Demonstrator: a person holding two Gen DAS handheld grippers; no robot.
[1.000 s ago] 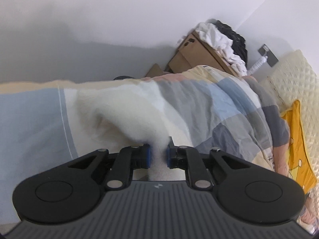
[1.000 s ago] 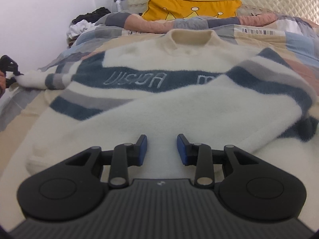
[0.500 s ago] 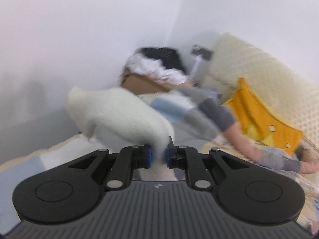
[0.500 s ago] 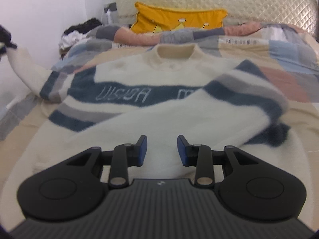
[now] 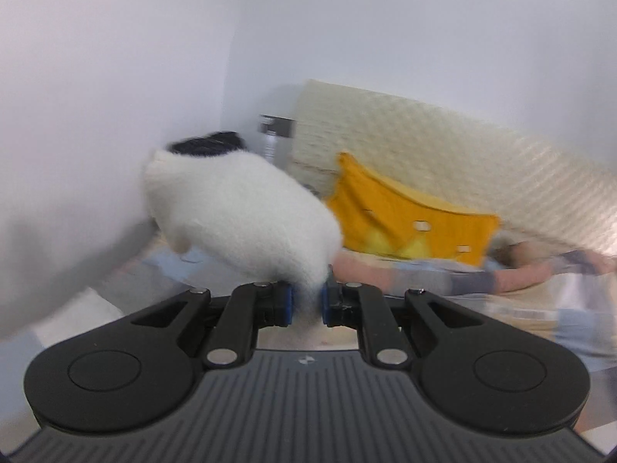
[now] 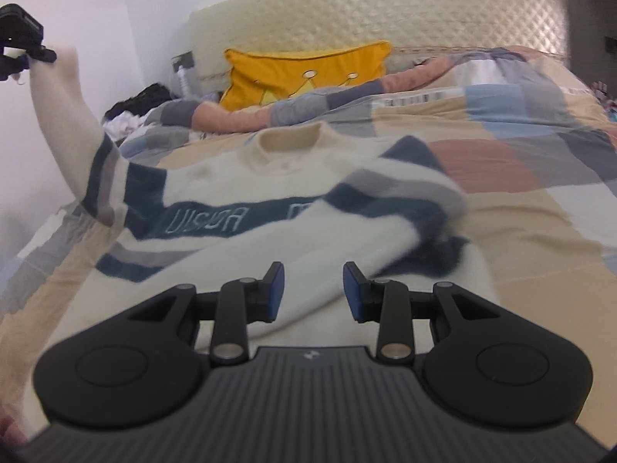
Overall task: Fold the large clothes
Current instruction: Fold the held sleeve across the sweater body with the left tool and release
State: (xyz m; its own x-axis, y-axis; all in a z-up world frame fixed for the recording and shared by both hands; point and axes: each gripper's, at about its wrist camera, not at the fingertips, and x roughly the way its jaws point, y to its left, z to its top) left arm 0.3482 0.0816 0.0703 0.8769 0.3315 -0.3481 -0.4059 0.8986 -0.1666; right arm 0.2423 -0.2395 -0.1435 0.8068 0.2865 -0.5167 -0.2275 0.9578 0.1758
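A cream sweater (image 6: pixel 216 177) with navy and grey stripes lies face up on the bed, collar toward the headboard. My left gripper (image 5: pixel 307 303) is shut on the fluffy cream cuff of its left sleeve (image 5: pixel 239 212). In the right wrist view that gripper (image 6: pixel 27 59) holds the left sleeve (image 6: pixel 65 115) high at the upper left. My right gripper (image 6: pixel 313 289) is over the sweater's lower front, its blue pads closed on thick cream cloth. That cloth belongs to the right sleeve (image 6: pixel 385 193), which is folded across the chest.
A patchwork quilt (image 6: pixel 520 193) covers the bed. A yellow crown pillow (image 6: pixel 304 73) leans on the quilted headboard (image 6: pixel 385 11). A pile of dark and white clothes (image 6: pixel 139 104) fills the corner by the white wall on the left.
My left gripper has swung up and toward the headboard, lifting the left sleeve off the bed. My right gripper has risen a little and drawn the right sleeve further across the chest lettering.
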